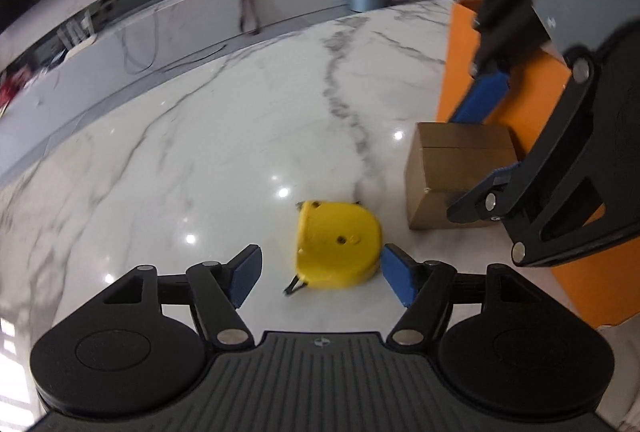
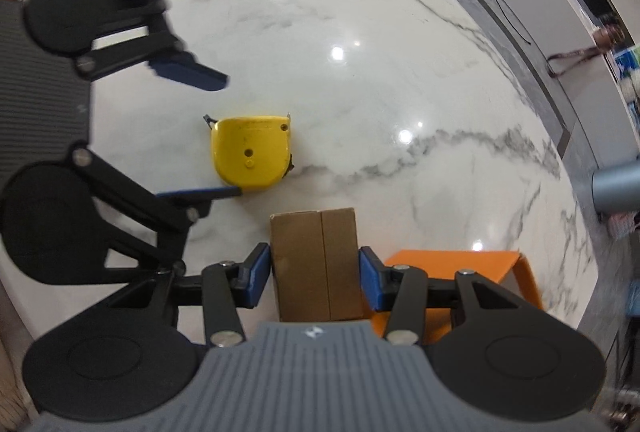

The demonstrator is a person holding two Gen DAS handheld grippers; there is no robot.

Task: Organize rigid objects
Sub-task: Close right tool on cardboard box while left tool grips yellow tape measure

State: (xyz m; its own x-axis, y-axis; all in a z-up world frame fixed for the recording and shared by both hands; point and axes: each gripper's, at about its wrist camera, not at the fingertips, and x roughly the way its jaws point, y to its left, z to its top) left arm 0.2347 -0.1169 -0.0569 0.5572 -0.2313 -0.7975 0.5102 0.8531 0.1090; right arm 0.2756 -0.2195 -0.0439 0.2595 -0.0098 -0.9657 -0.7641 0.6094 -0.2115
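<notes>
— What sits nearest your lens?

— My own ribbed grey palm plate, then my left gripper (image 1: 320,278): black hinged arms ending in flat blue pads (image 1: 245,278) with a fine grippy texture. My jaws are spread wide, and the yellow tape measure (image 1: 337,243) lies between them on the glossy, grey-veined marble table (image 1: 200,136). It is a hard plastic case, flat on its side, one edge straight and the other rounded, with a small screw hole in the face and a dark hook tab poking out at 7 o'clock. My pad at 3 o'clock is just beside its curved edge; the pad at 9 o'clock stands apart from it.

— And your other side?

— My right gripper (image 2: 314,274) is open too, blue pads flanking a plain brown cardboard box (image 2: 316,264), matte, rectangular, with a seam down its top. Whether the pads press its walls or only stand beside them, I cannot tell.

— Anything past it?

— At 4 o'clock of the box, a smooth orange bin (image 2: 460,262) with flat walls. From my right lens the tape measure (image 2: 252,154) lies at 11 o'clock of the box, near it but not touching.
</notes>
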